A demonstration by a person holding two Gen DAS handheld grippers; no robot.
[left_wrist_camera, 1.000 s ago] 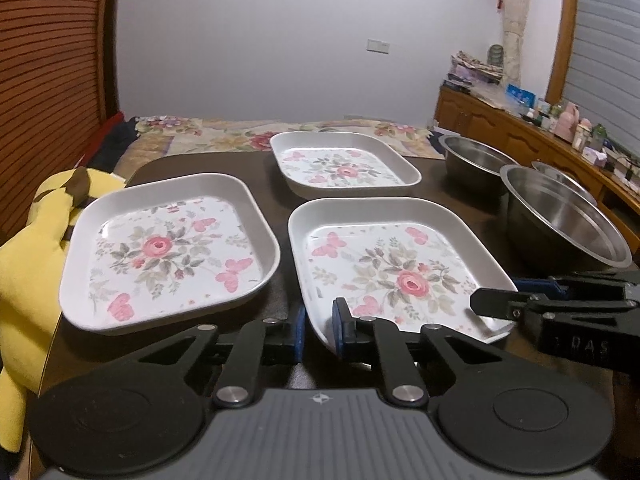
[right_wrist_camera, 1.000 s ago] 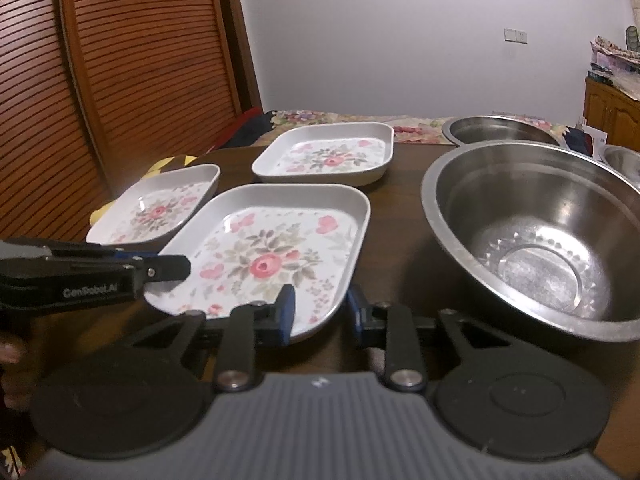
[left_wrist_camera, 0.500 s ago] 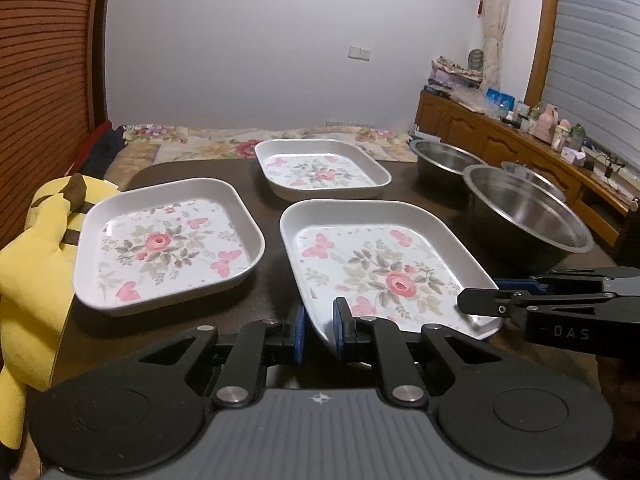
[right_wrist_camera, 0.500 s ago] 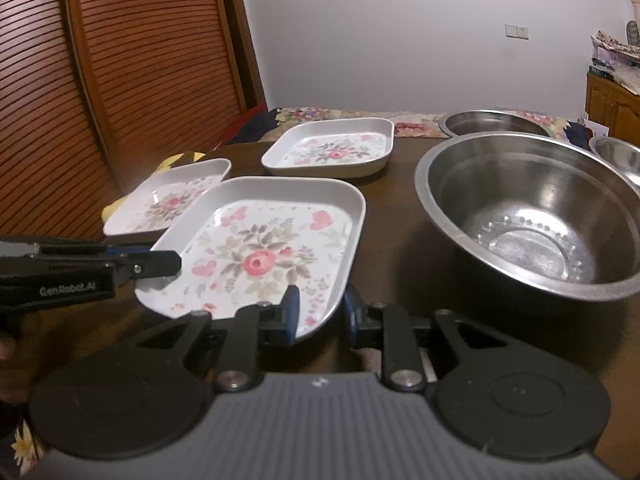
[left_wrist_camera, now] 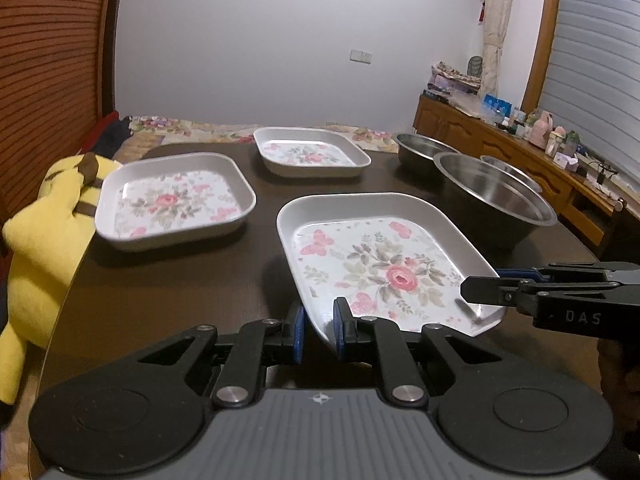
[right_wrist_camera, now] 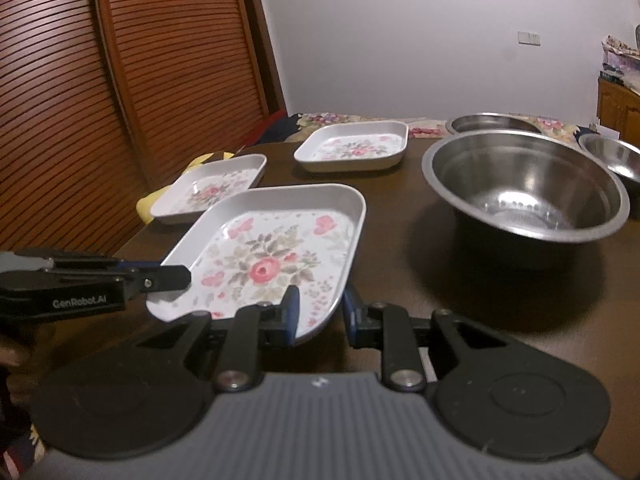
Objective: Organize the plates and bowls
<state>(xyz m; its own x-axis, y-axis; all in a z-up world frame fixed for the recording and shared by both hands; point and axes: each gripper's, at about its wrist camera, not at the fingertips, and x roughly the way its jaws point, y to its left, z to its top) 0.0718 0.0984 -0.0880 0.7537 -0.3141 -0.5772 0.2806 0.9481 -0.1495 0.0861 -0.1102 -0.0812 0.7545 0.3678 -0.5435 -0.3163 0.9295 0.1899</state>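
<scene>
A floral square plate (left_wrist_camera: 384, 268) (right_wrist_camera: 276, 260) is held above the dark table by both grippers. My left gripper (left_wrist_camera: 318, 330) is shut on its near left rim. My right gripper (right_wrist_camera: 318, 314) is shut on its near right rim. Each gripper's fingers (left_wrist_camera: 496, 290) (right_wrist_camera: 160, 278) show from the side in the other's view. Two more floral plates sit on the table, one at the left (left_wrist_camera: 172, 200) (right_wrist_camera: 212, 192), one at the back (left_wrist_camera: 310, 156) (right_wrist_camera: 354, 150). Three steel bowls stand at the right: a large one (left_wrist_camera: 492, 196) (right_wrist_camera: 524, 188) and two smaller ones (left_wrist_camera: 424, 148) (right_wrist_camera: 490, 122) (right_wrist_camera: 612, 156).
A yellow plush toy (left_wrist_camera: 44, 232) lies at the table's left edge. A slatted wooden door (right_wrist_camera: 120, 80) stands at the left. A sideboard with clutter (left_wrist_camera: 520, 136) runs along the right wall. A floral bedspread (left_wrist_camera: 192, 130) lies behind the table.
The held plate has risen off the table with both grippers on it, and both views have moved up and back.
</scene>
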